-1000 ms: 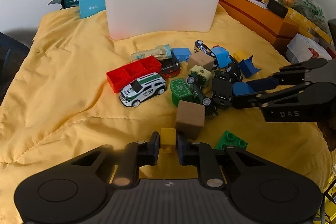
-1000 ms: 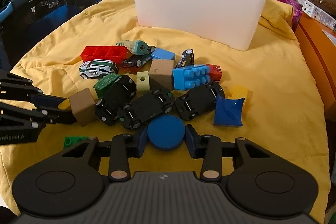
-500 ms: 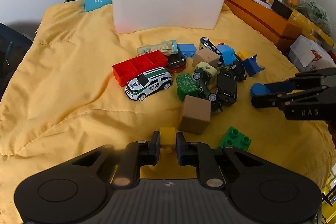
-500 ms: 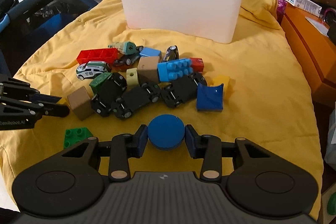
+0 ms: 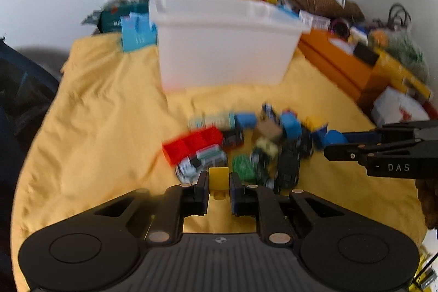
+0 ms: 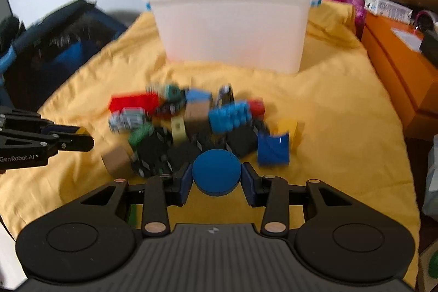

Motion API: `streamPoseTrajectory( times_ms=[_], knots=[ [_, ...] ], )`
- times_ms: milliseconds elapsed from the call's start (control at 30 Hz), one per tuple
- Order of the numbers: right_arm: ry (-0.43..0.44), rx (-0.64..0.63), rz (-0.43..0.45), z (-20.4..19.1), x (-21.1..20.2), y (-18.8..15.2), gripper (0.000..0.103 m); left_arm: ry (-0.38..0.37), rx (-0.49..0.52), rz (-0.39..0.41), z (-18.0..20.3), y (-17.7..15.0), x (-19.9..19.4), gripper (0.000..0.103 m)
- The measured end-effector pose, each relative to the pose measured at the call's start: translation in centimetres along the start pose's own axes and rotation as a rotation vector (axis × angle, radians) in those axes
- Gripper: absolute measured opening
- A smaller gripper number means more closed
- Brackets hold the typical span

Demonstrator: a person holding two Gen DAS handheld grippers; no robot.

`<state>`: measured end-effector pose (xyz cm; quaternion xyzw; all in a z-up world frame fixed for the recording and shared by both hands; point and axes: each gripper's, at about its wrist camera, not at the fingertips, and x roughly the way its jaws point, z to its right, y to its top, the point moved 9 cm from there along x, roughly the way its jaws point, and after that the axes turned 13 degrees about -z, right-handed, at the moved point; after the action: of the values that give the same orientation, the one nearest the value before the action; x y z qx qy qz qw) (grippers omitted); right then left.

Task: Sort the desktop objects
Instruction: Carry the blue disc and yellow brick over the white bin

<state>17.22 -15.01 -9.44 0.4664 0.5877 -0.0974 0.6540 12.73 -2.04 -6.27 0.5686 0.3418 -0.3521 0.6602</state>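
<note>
Pinching a small yellow block (image 5: 218,177), the left claw (image 5: 218,190) carries it above the toy pile (image 5: 246,147); the right claw (image 6: 216,177) grips a blue disc (image 6: 216,171) alike. Straight ahead of both, beyond the pile on the yellow cloth (image 5: 104,133), stands the white bin (image 5: 224,45), neither hand plainly nearer.

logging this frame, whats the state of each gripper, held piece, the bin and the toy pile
left gripper: shut on the yellow block
right gripper: shut on the blue disc
white bin: upright on the yellow cloth, no lid, contents hidden
toy pile: loose on the cloth, not in the bin
</note>
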Motion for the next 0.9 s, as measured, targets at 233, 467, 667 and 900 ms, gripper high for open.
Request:
streamPoseTrajectory(
  times_ms=[233,467,667,900],
  knots=[
    [0.023,0.026,0.092,-0.1,-3.2,3.6,0.042,-0.005,-0.048,0.061,-0.6,3.8,-2.6,0.017],
    [0.018,0.051,0.150,0.1,-5.0,6.8,0.042,0.007,-0.042,0.093,-1.0,6.7,-3.9,0.017],
    [0.010,0.053,0.184,0.6,-6.4,9.6,0.042,0.023,-0.033,0.110,-1.6,9.2,-4.7,0.017],
    [0.016,0.052,0.207,1.3,-7.5,12.2,0.042,0.033,-0.018,0.116,-1.9,12.0,-5.0,0.017]
  ],
)
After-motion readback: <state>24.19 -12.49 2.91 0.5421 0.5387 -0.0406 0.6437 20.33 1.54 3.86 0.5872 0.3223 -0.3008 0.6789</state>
